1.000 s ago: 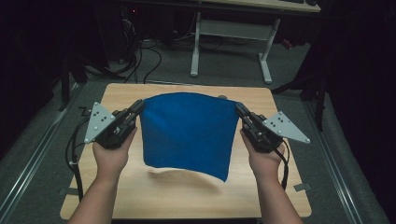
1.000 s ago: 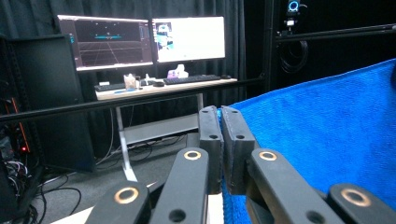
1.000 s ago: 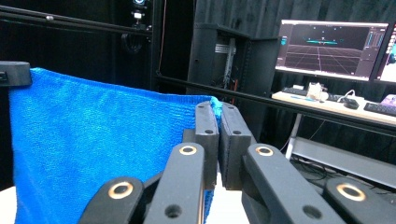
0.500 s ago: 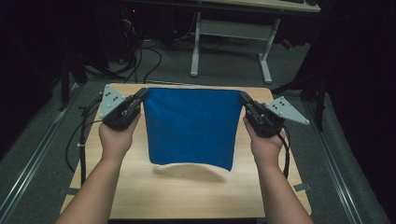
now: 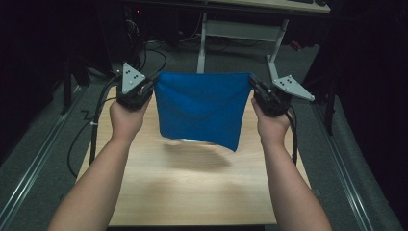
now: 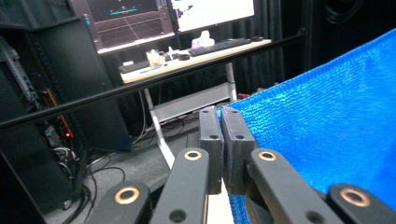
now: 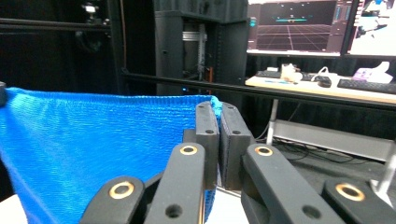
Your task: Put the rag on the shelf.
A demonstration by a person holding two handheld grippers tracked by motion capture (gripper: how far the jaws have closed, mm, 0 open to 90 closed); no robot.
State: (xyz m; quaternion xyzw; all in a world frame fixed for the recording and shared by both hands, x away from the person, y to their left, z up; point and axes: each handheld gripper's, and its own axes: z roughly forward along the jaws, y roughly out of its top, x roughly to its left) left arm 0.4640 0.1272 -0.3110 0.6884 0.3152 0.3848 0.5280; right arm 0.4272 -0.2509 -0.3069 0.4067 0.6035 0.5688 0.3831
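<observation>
Against the earlier high view we see the cloth (image 5: pixel 199 108) carried farther from the person and a little higher: a second ago its lower edge lay low over the near half of the surface (image 5: pixel 192 187), and now it hangs clear above the middle, throwing a soft shadow on the wood. Both hands have gone forward with it, so the forearms reach longer into the picture, and the top edge now lines up with the far rim of the surface. The cloth is also drawn flatter between the two grips than before, though its lower right corner still droops lowest.

The left hand-held gripper (image 5: pixel 153 85) is clamped on the top left corner of the cloth, and the right hand-held gripper (image 5: pixel 252 83) on the top right corner, so the blue sheet spans the gap between them (taut along the top, loose below). In the left gripper view we see the jaws pressed together with the cloth (image 6: pixel 327 126) pinched at their tips and spreading off to the right. In the right gripper view the jaws are likewise closed on the corner, the cloth (image 7: pixel 93 144) running off to the left
</observation>
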